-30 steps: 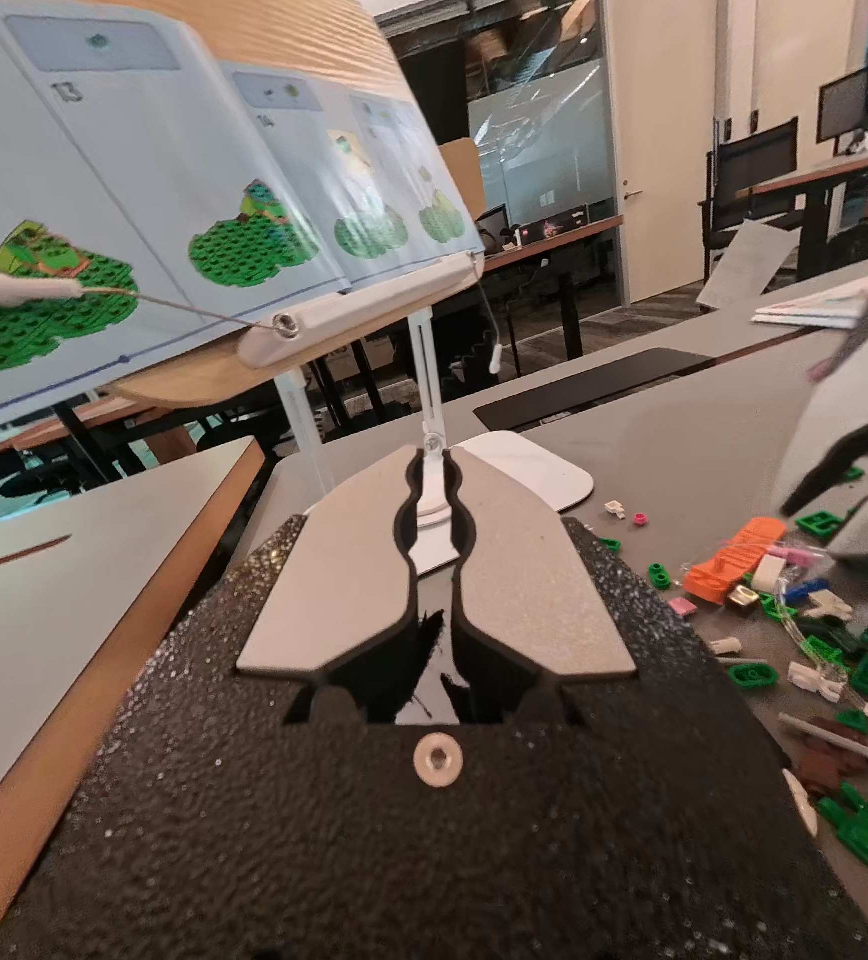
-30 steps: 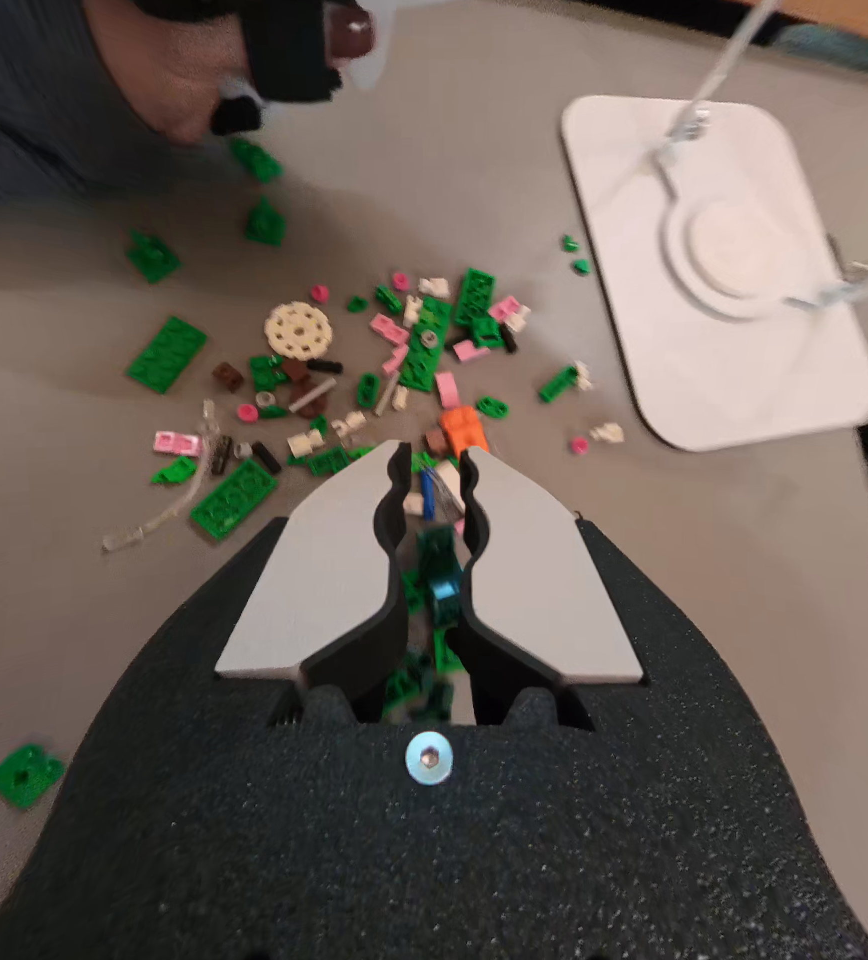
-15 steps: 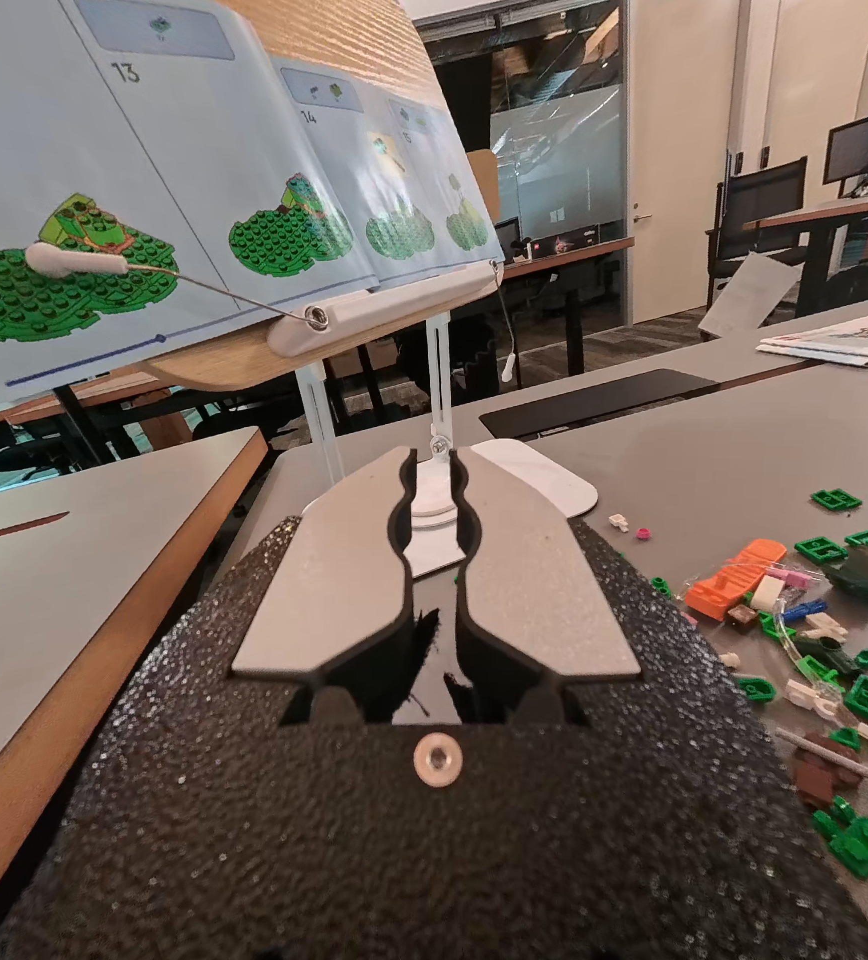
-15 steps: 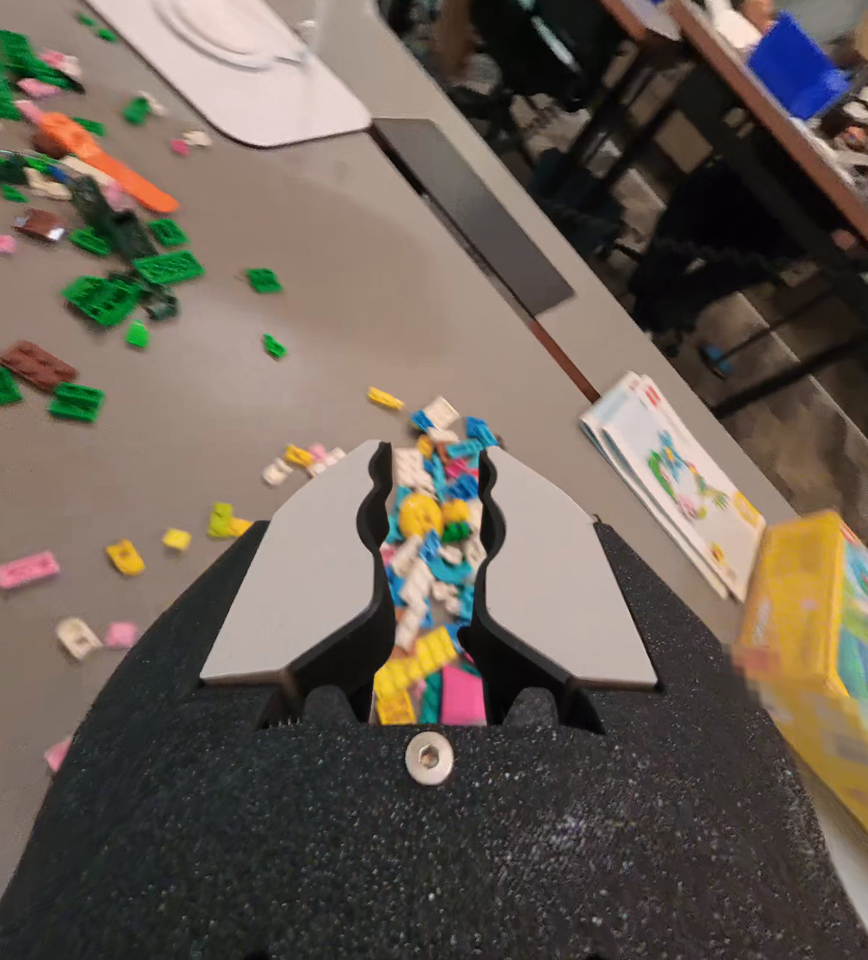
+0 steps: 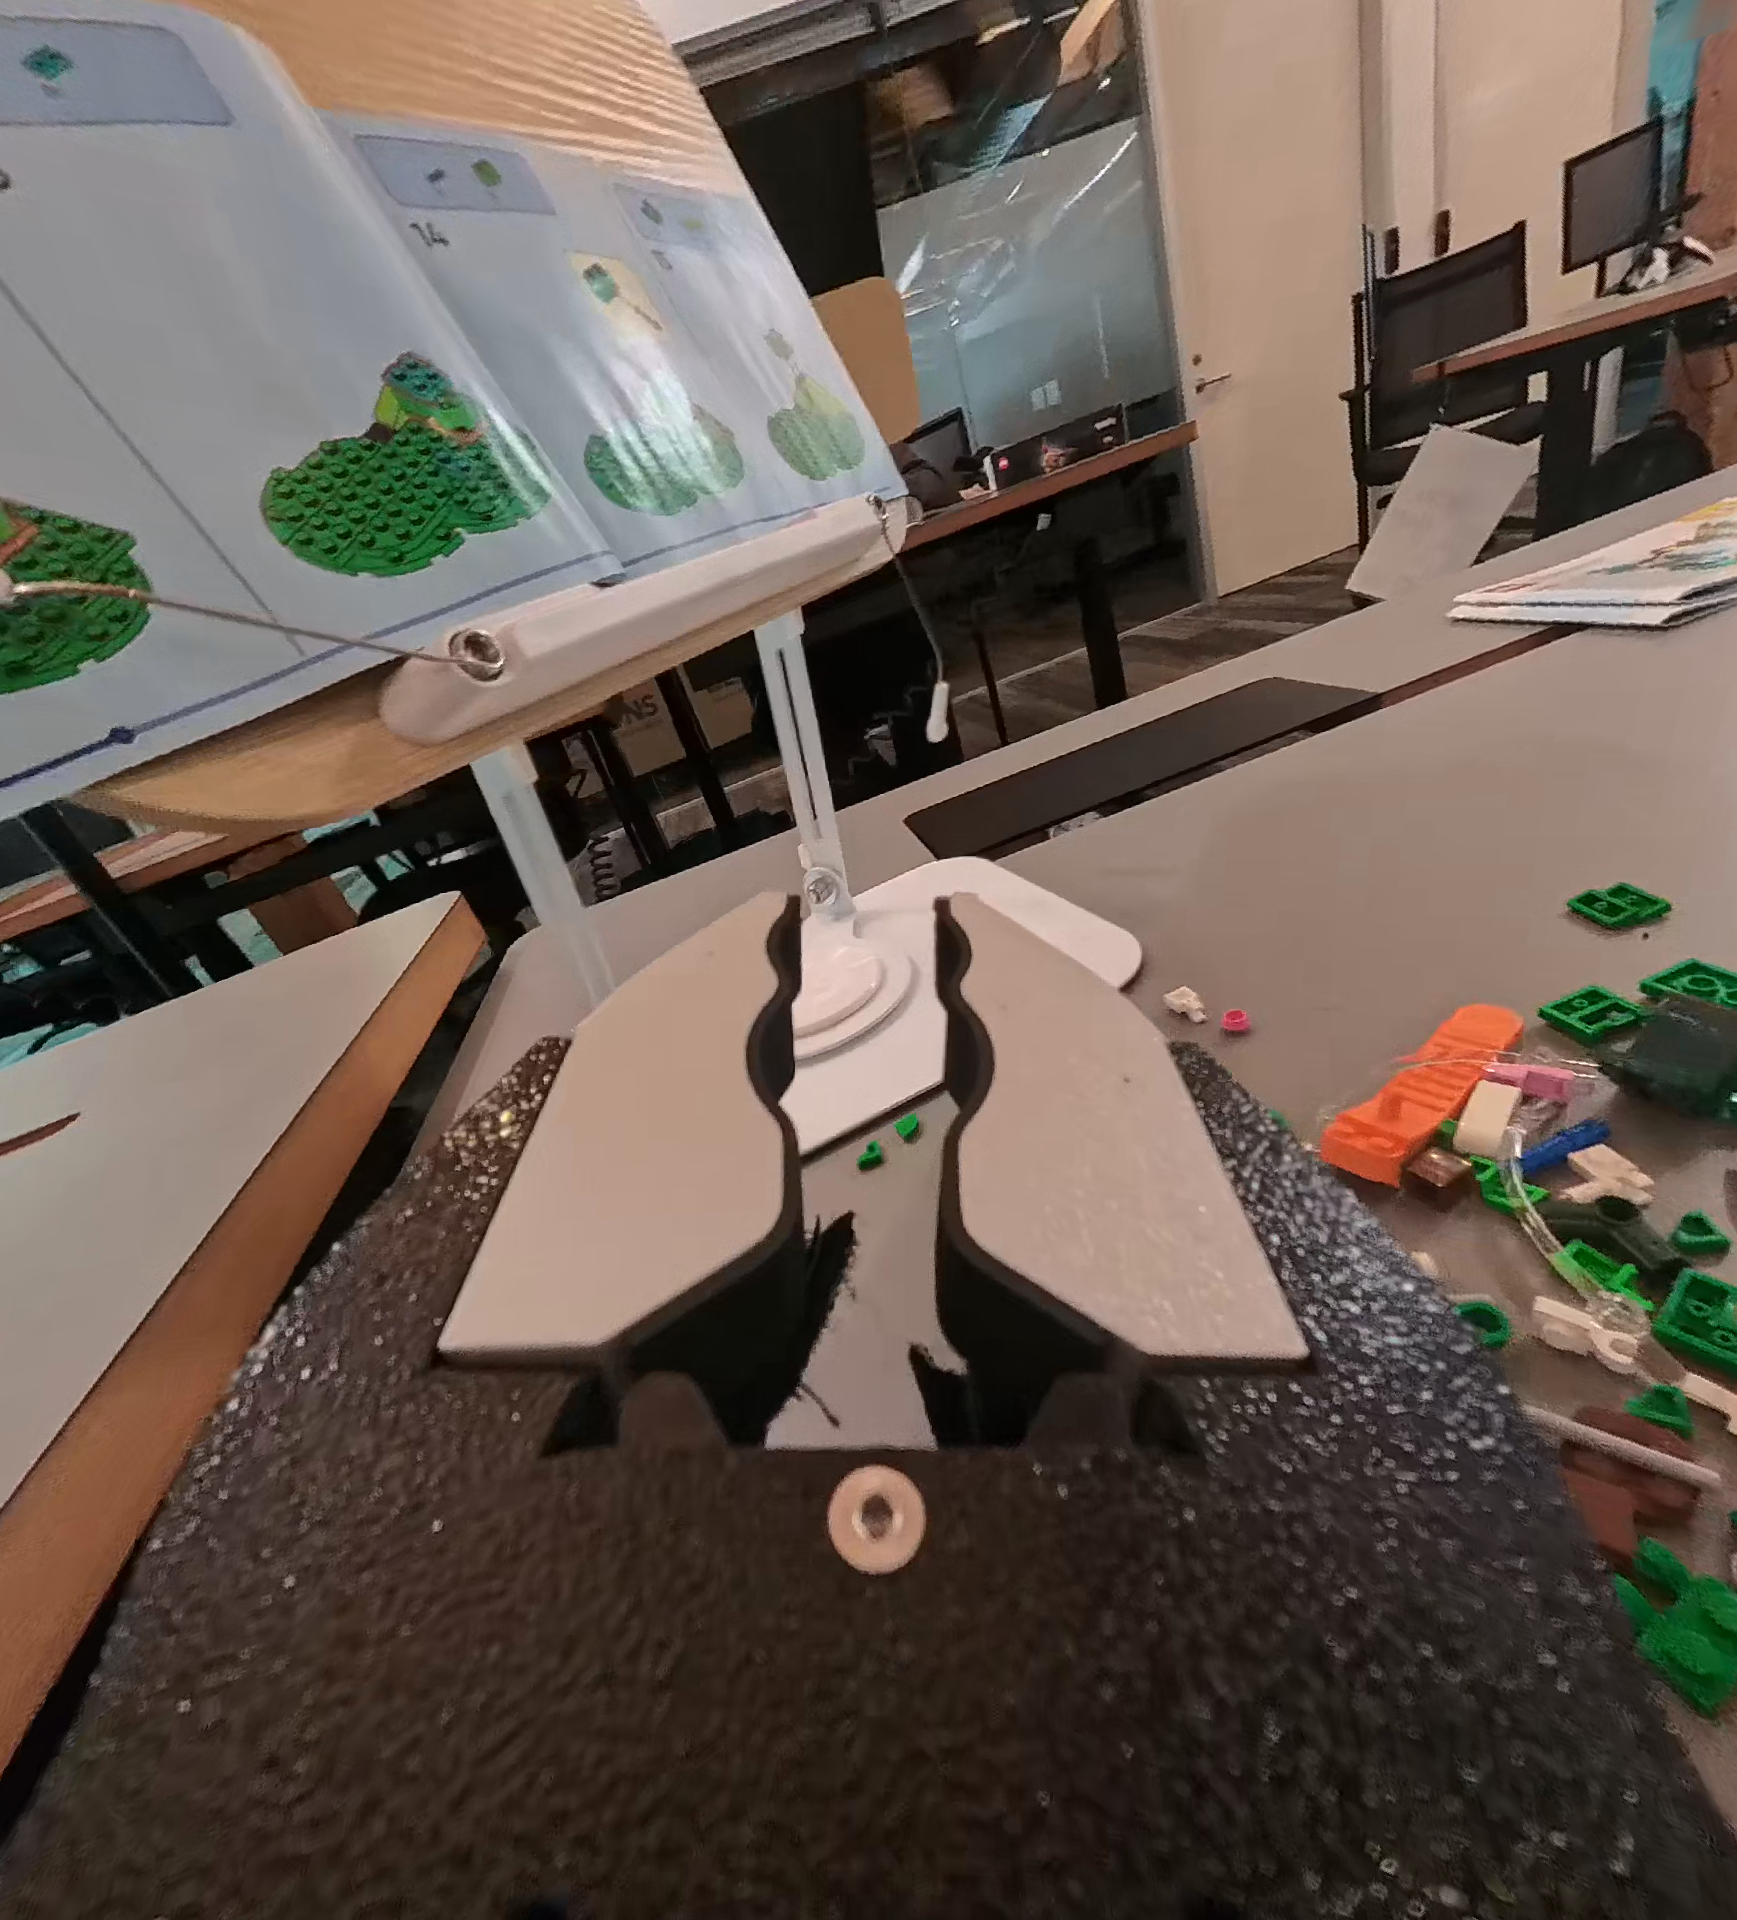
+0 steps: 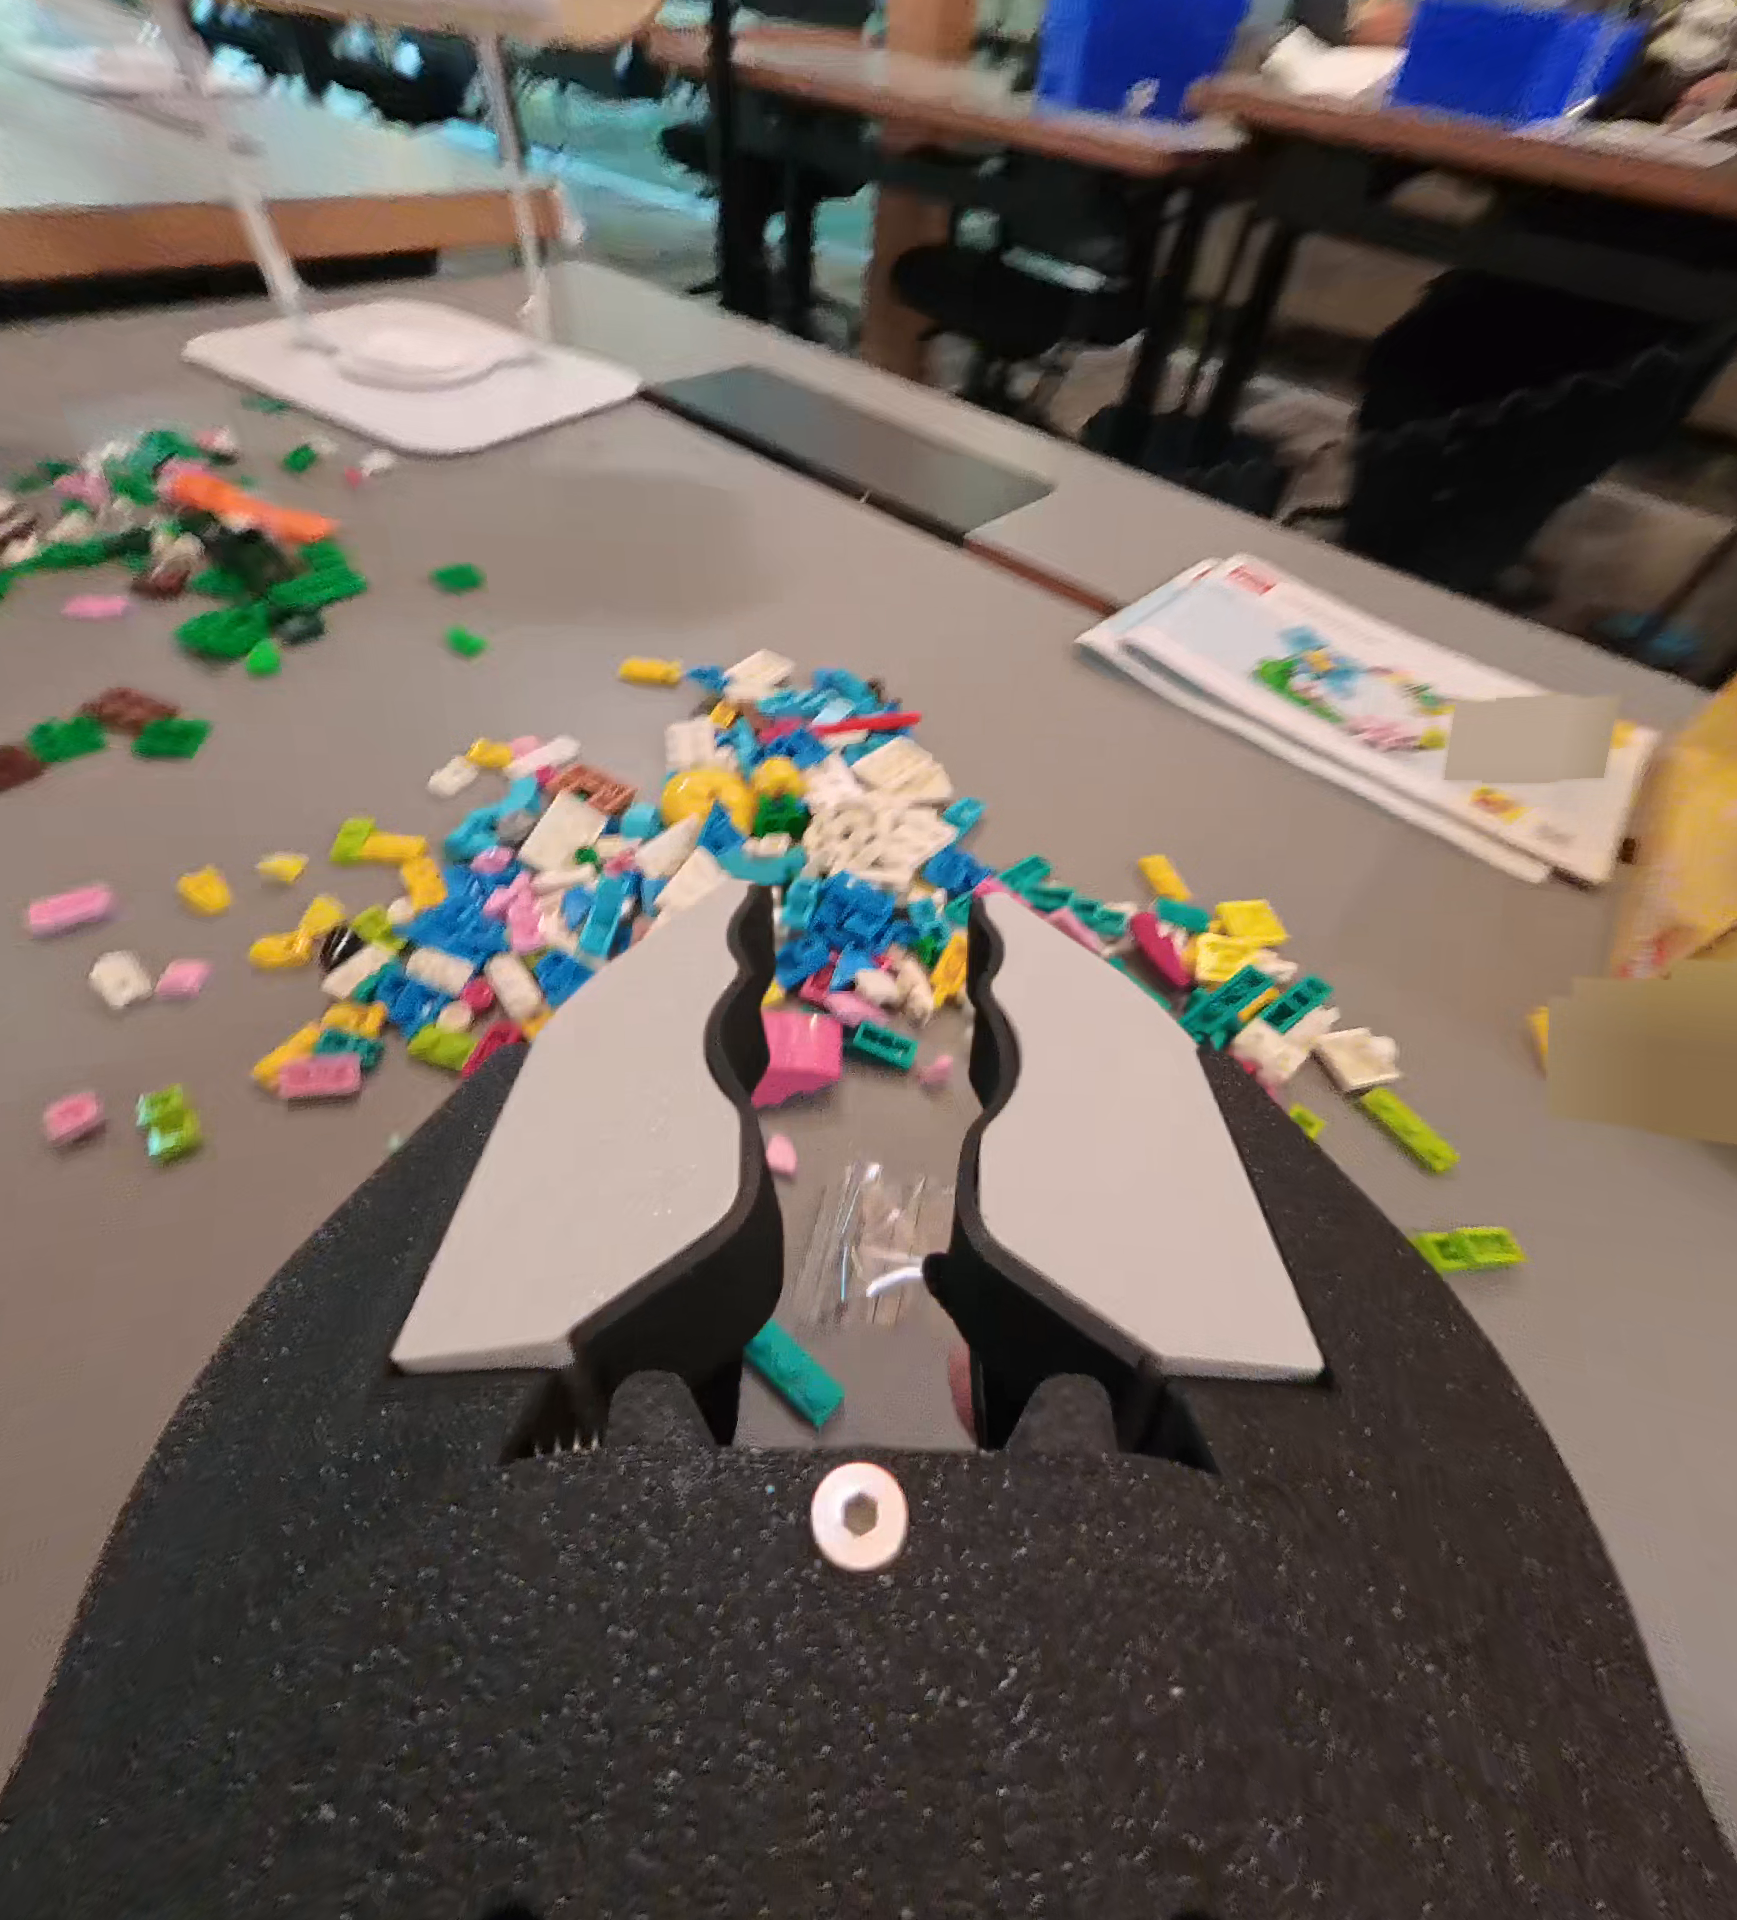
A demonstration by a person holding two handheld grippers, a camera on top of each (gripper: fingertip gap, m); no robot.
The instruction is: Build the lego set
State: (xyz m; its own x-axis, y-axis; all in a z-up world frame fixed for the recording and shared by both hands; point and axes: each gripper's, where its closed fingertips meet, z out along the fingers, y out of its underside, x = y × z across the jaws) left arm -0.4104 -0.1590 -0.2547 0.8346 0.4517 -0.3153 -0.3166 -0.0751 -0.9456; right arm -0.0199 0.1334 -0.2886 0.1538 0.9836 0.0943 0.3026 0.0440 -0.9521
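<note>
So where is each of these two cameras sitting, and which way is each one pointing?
Left wrist view: rides on the left gripper, looking low across the grey table at the instruction booklet on its white stand; only its own two open fingers show.
Right wrist view: rides on the right gripper, looking down at the colourful brick pile; only its own open fingers show.
Shared: the stand, the green brick pile with its orange piece, and the flat booklets.

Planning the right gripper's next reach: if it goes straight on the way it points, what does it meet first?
Probably the pink brick at the near edge of the mixed pile, seen between the open right gripper fingers; depth is unclear.
</note>
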